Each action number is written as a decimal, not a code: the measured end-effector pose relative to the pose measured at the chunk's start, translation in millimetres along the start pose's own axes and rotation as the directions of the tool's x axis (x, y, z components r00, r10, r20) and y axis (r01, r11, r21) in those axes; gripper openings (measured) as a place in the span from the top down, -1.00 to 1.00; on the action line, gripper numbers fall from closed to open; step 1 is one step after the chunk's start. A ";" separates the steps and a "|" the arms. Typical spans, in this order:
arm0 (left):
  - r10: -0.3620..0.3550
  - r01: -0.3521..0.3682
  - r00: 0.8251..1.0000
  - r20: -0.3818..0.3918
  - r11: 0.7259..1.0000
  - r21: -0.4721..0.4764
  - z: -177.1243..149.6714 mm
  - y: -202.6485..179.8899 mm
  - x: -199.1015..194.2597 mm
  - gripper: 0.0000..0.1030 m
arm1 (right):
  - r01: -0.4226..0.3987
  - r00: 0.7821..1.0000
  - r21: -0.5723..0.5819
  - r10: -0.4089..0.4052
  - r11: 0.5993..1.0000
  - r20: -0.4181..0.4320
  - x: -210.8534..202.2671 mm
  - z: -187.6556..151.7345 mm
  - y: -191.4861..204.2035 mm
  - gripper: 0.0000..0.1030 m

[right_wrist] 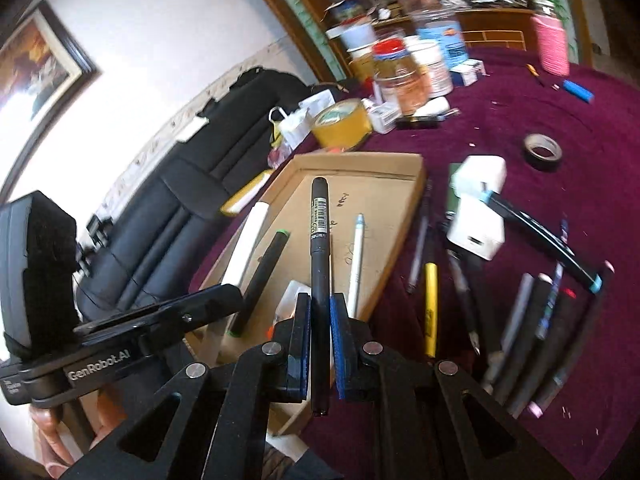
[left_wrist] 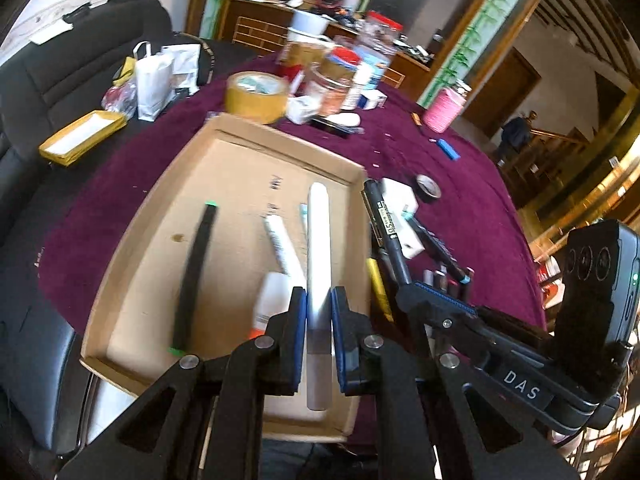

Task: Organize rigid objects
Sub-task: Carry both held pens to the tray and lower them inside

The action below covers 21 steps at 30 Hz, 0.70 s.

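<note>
Left tool (left_wrist: 319,300): blue pads clamped tight on a long white marker (left_wrist: 318,240), which runs straight up the centre of the left wrist frame, above the cardboard tray (left_wrist: 132,264).

Right tool (right_wrist: 320,312): pads pinched on a black pen (right_wrist: 320,248) with a white printed label, pointing up the centre of the right wrist frame, also above the tray. Same pen shows in the left wrist view at right of the tray's edge.

Tray sits on the counter (left_wrist: 480,208), which has a maroon cloth, and fills the middle-left of both frames. Lying in it: a black marker with green ends (left_wrist: 196,276) at left, a white pen (right_wrist: 355,260) near the middle, and a small white bottle (left_wrist: 272,300) low centre, just beside the left tool's pad.

Right of the tray in the right wrist view: a yellow pen (right_wrist: 430,308) and several dark pens loose on the cloth, a bunch of markers (right_wrist: 536,328) at lower right, a white block (right_wrist: 478,204) mid-right, and a black tape roll (right_wrist: 543,152) above it. Yellow tape roll (right_wrist: 340,124) just past the tray's far edge; jars and bottles are crowded at top centre, blurred.
</note>
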State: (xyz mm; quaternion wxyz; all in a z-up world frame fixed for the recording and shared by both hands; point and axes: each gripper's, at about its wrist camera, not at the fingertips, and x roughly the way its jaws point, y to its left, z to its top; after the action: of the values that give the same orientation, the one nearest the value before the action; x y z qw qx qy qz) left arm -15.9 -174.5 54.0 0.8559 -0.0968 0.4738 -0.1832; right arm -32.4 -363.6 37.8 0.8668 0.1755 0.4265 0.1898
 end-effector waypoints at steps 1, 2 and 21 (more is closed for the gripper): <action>0.010 -0.010 1.000 0.000 1.000 -0.007 2.1 5.2 2.7 0.77 | -0.003 1.000 -0.011 0.003 1.000 -0.010 8.4 3.3 2.9 0.80; 0.016 -0.016 1.000 -0.001 1.000 -0.014 3.7 10.7 5.8 0.77 | -0.010 1.000 -0.022 0.009 1.000 -0.016 14.1 5.4 5.6 0.80; 0.081 -0.085 0.991 -0.108 0.996 -0.039 20.5 54.8 78.8 0.77 | 0.089 0.982 -0.039 -0.094 0.995 -0.163 121.8 40.1 -13.7 0.80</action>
State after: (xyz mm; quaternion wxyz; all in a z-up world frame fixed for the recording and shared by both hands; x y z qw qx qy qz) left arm 51.8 -156.5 -14.8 0.8341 -0.0857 0.5261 -0.1420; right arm 71.1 -322.9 -27.5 0.8390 0.1258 0.5013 0.1703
